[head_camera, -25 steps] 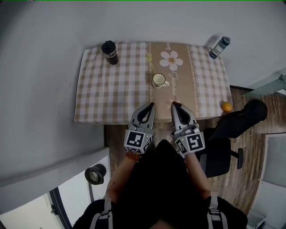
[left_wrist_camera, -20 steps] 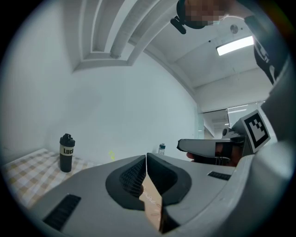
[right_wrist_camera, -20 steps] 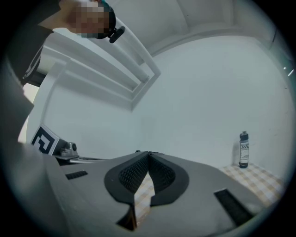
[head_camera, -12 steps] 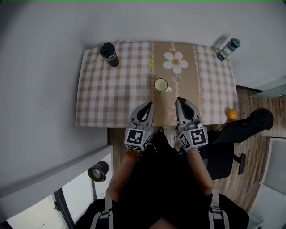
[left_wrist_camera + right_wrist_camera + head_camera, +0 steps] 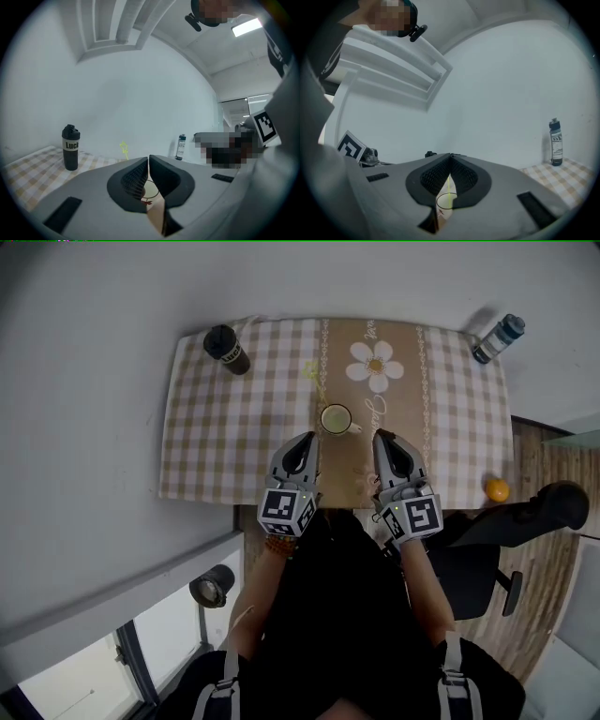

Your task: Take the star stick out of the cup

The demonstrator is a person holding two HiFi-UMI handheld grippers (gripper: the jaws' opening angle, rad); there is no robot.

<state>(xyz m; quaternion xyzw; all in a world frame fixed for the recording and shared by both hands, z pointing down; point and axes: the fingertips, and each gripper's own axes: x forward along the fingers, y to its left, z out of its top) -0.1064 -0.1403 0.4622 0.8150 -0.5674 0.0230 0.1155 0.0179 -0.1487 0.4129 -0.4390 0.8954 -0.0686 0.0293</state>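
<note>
A white cup (image 5: pixel 336 418) stands mid-table on the brown strip of the checked cloth. A yellow star stick stands in it, its star (image 5: pixel 310 368) leaning to the far left. My left gripper (image 5: pixel 307 442) hangs just short of the cup on its left; its jaws are starting to open by a thin slit, with nothing between them. My right gripper (image 5: pixel 382 440) is level with it on the cup's right, shut and empty. The left gripper view shows the star (image 5: pixel 123 148) above the jaws and the cup (image 5: pixel 151 189) through the slit. The right gripper view shows the stick (image 5: pixel 449 184) and cup (image 5: pixel 446 201).
A black bottle (image 5: pixel 226 348) stands at the table's far left corner and a clear bottle (image 5: pixel 497 337) at the far right. An orange ball (image 5: pixel 497 490) lies near the front right corner. A black office chair (image 5: pixel 525 521) stands to my right.
Both grippers have moved forward from the table's front edge and now flank the cup more closely. The cup and stick have not moved on the cloth.
</note>
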